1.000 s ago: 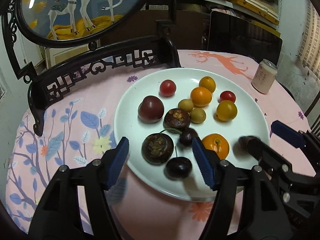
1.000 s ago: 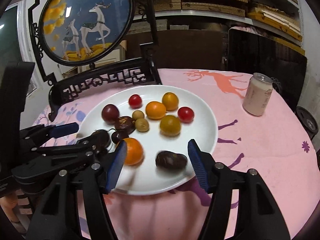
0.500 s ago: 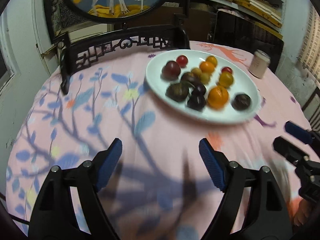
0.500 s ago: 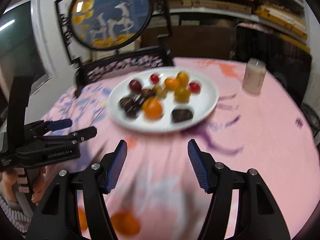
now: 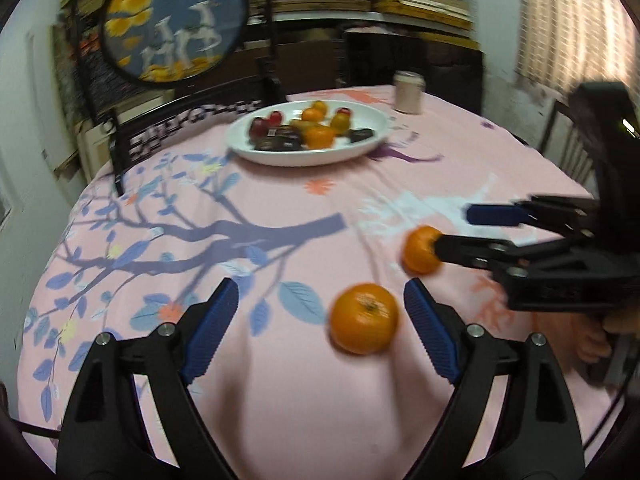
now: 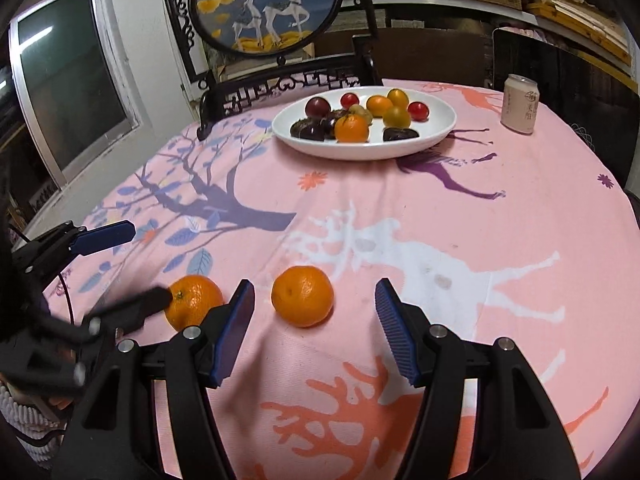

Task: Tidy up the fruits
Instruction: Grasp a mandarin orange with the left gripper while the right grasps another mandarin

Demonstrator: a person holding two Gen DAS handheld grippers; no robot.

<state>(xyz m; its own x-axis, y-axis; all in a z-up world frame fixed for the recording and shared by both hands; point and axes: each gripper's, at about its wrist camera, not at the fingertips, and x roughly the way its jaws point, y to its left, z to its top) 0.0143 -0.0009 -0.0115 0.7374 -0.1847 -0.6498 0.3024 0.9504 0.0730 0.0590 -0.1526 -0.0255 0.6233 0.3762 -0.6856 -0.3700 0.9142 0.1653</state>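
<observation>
Pickup step — both grippers wide open, empty: left gripper (image 5: 320, 332) straddles one mandarin (image 5: 364, 319), right gripper (image 6: 314, 326) the other mandarin (image 6: 302, 296). Next: close, carry to plate (image 6: 440, 128).

Can (image 6: 520, 104), deer screen (image 6: 265, 4), tablecloth (image 6: 460, 208).

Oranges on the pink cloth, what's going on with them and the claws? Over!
Both claws open, empty. Left claw around one orange; right claw around the other orange. Nothing blocking. Plate far back.
</observation>
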